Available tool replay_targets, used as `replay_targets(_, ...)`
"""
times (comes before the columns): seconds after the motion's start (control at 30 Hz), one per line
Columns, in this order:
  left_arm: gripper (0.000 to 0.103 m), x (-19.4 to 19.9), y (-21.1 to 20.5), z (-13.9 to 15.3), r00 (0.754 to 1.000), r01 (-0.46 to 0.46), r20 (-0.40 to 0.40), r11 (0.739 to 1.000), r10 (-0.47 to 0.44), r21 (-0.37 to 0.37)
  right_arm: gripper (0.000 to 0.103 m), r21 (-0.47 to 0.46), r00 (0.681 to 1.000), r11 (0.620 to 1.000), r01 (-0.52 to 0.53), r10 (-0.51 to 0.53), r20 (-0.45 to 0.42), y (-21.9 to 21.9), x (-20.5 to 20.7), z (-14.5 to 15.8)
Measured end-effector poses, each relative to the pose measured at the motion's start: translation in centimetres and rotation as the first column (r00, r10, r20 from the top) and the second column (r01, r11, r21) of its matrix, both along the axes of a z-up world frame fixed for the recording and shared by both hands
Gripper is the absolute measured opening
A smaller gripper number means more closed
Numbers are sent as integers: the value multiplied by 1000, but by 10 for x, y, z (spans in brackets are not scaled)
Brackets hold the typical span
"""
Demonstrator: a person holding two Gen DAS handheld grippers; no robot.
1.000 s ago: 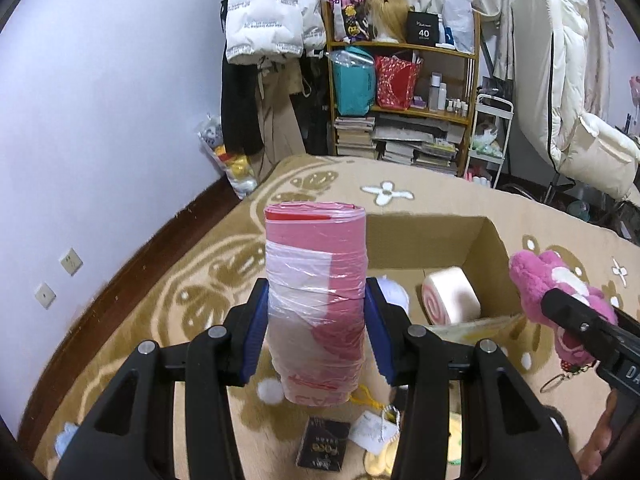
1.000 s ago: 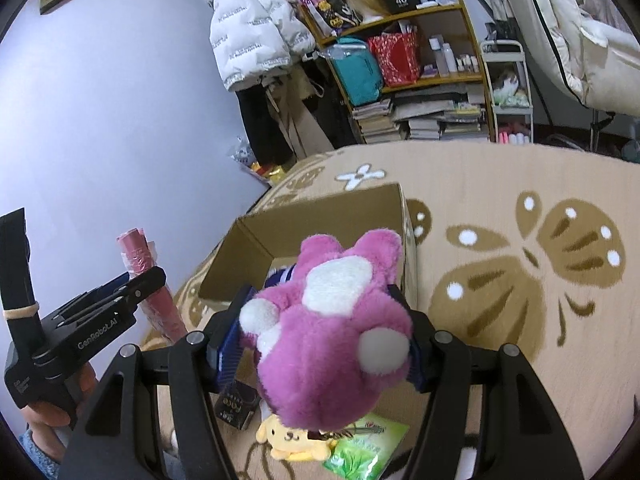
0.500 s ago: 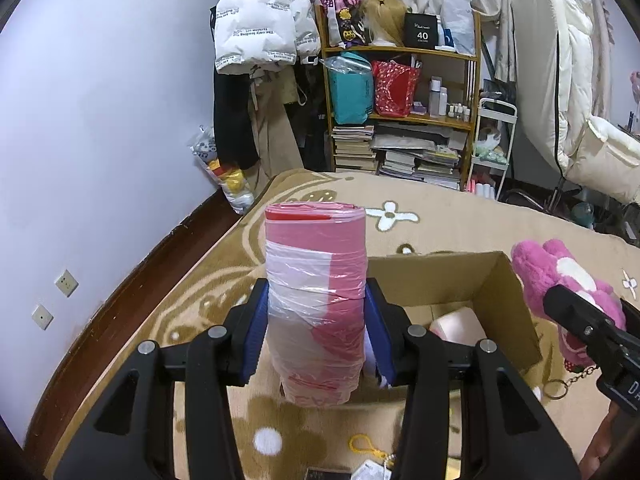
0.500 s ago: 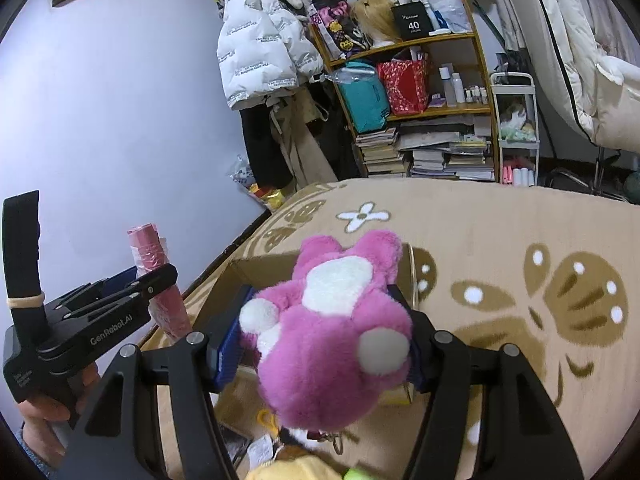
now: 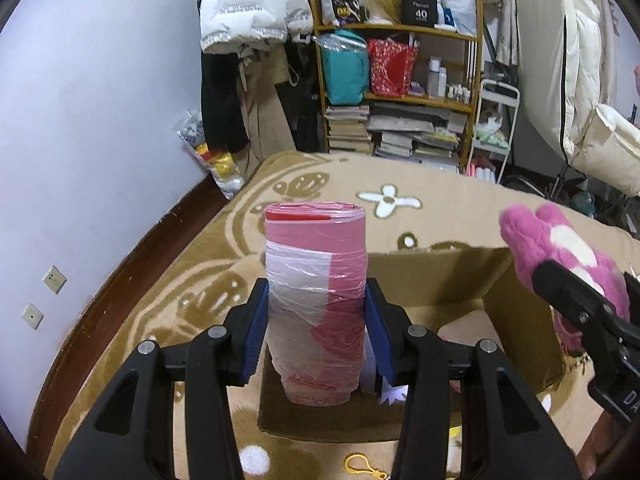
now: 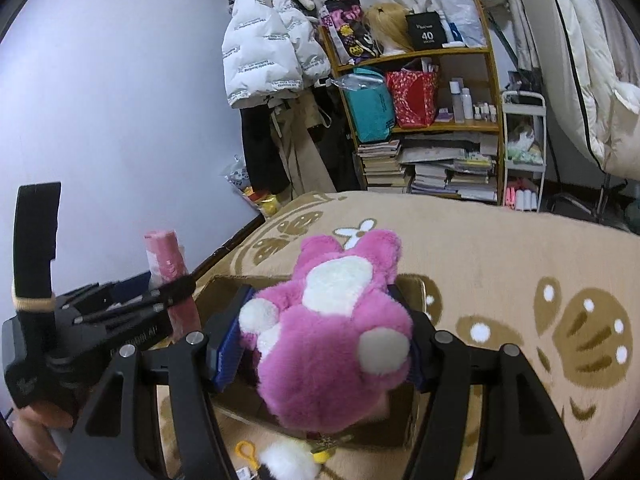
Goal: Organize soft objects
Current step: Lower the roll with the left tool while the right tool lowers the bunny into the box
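Note:
My left gripper is shut on a pink and white roll of plastic bags, held upright over the near left corner of an open cardboard box on the carpet. My right gripper is shut on a pink plush toy with white patches, held above the same box. The plush also shows at the right of the left wrist view, and the roll shows at the left of the right wrist view. The box's contents are mostly hidden.
A beige carpet with brown butterfly patterns covers the floor. A yellow clip, a white fluffy item and small bits lie in front of the box. A cluttered wooden shelf, hanging coats and a white chair stand at the back.
Both grippers have risen and tilted up with their loads. The box has slid lower in both views, and its inside is now largely covered by the roll and the plush.

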State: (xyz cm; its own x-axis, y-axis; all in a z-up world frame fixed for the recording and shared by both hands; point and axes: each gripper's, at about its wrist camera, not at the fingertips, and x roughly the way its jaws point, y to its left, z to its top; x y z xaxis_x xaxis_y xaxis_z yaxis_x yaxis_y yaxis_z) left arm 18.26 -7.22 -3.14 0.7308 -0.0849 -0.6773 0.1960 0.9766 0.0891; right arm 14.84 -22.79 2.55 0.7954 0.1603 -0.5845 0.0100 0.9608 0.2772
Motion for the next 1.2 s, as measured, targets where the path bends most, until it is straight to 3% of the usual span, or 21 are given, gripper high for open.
replay_targets(0.53,45,13,-4,-47,990,1,-142,1000,3,31,70,-3,994,1000,14,-14,-107,-15,14,-32)
replay_targets(0.83,54,8,-2,-45,992,2,-127,999,3,44,73,11,988,1000,6,-5,-157,-16,12,-39)
replay_targets(1.0,56,3,5,-41,992,-11,-125,999,17,47,80,6,988,1000,8,-7,-155,-14,5,-35)
replay_targets(1.1,66,-2,12,-35,992,-19,-124,999,23,36,89,0,989,1000,18,-18,-147,-15,0,-27)
replay_targets(1.2,67,-9,18,-28,993,-26,-114,999,30,42,91,6,989,1000,30,-29,-148,-16,-6,-24)
